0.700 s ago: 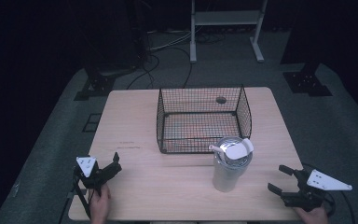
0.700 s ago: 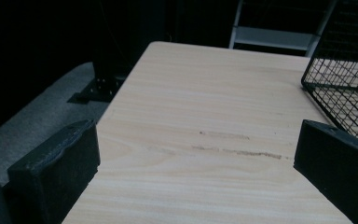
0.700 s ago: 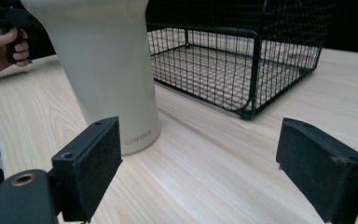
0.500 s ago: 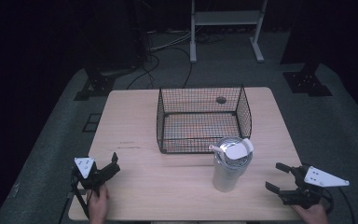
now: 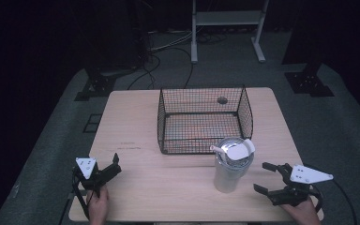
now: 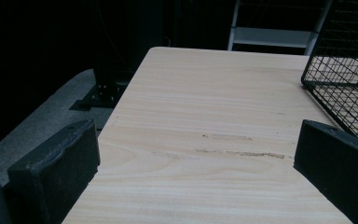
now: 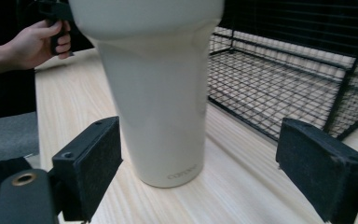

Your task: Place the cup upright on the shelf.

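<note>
Right gripper [image 5: 267,179] gapes wide beside upright tumbler [image 5: 232,165]; smooth, rigid, likely slippery and top-heavy, so grasp the narrower lower body.

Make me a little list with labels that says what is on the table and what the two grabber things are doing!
table: light wood
basket: black wire basket, nothing visible inside, at the far middle
cup: pale tumbler with a lid, upright, in front of the basket's right corner
left gripper: open, near the table's left front edge, holding nothing
right gripper: open, aimed at the tumbler from its right, not touching it
hands: left hand and right hand, each holding its gripper
</note>
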The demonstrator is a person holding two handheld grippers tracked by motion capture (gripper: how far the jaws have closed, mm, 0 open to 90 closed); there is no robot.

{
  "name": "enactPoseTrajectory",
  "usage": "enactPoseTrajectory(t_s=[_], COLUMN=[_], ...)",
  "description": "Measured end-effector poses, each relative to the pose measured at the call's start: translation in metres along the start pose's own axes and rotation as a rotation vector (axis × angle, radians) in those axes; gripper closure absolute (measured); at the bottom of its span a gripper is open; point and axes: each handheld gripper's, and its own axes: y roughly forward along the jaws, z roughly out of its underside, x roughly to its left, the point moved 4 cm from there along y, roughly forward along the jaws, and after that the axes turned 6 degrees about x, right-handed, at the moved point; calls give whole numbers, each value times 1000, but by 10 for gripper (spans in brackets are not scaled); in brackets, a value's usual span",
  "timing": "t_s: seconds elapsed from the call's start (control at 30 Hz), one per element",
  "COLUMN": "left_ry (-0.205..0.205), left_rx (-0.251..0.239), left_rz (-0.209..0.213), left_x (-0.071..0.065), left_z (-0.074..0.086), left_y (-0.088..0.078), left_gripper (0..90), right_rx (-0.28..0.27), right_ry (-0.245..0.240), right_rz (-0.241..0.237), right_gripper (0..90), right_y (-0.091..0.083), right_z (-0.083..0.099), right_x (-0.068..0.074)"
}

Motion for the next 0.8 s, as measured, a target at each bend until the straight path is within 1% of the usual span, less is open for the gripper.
enactPoseTrajectory(t_s=[0.07, 0.23, 0.27, 0.37, 0.5, 0.57, 0.67, 0.8], left_ry=[9, 21, 30, 36, 31, 35, 28, 22], left_rx=[2, 0, 0, 2, 2, 4, 4, 6], left_rz=[6, 14, 24, 30, 33, 26, 23, 20], left_x=[0, -2, -4, -5, -5, -3, -1, 1], left_z=[0, 0, 0, 0, 0, 1, 1, 2], left_y=[1, 2, 2, 2, 1, 0, 0, -1], left_gripper=[0, 0, 0, 0, 0, 0, 0, 0], right_rx=[4, 6, 10, 7, -5, -12, -14, -21], right_ry=[-12, -14, -10, -5, -3, -4, -1, -2], right_rz=[-5, -16, -16, -28, -33, -31, -31, -44], right_gripper=[131, 130, 130, 130, 130, 129, 130, 129], right_y=[3, 10, 12, 15, 20, 23, 28, 35], right_z=[-1, -4, -4, -5, -6, -8, -9, -12], right_x=[3, 7, 8, 8, 8, 8, 9, 11])
